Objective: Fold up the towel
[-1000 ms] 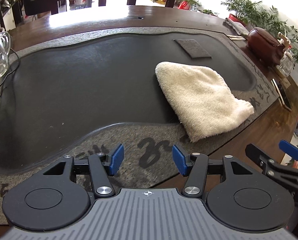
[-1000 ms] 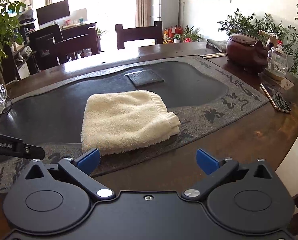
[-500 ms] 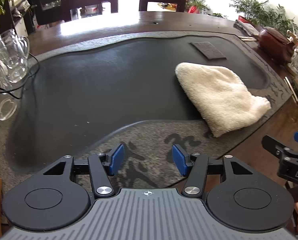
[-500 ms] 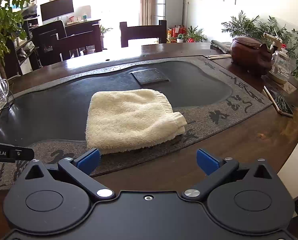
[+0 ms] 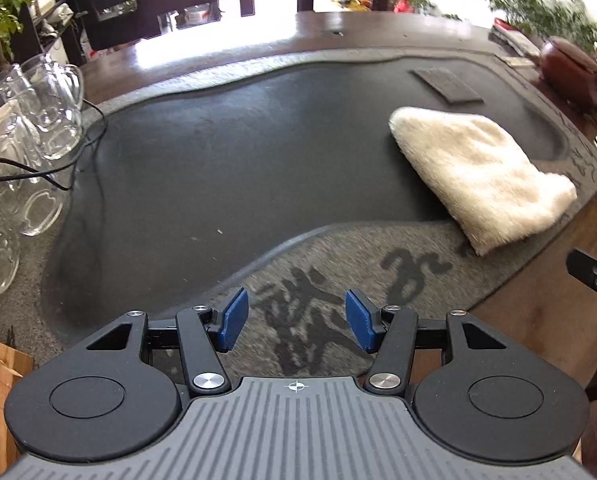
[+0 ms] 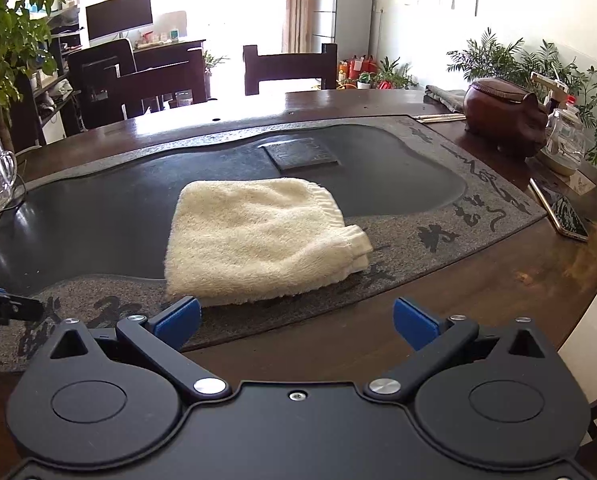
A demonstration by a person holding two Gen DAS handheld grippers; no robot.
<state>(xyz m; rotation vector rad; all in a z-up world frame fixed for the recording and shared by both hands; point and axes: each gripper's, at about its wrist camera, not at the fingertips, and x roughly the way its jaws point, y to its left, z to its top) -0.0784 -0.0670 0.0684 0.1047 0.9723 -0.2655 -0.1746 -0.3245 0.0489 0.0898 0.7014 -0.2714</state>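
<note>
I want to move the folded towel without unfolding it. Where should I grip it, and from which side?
Probably grip the towel at its near edge, coming in low with the right hand-held gripper. All layers are stacked there, that edge faces the open jaws, and nothing blocks it.

Glass mugs (image 5: 30,128) crowd tray (image 5: 218,168) left edge; towel (image 6: 258,236) right.

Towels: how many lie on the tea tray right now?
1: a cream terry towel, already folded, lying across the front right edge of the dark stone tea tray. Nothing visible suggests another, though folded layers could hide one.
</note>
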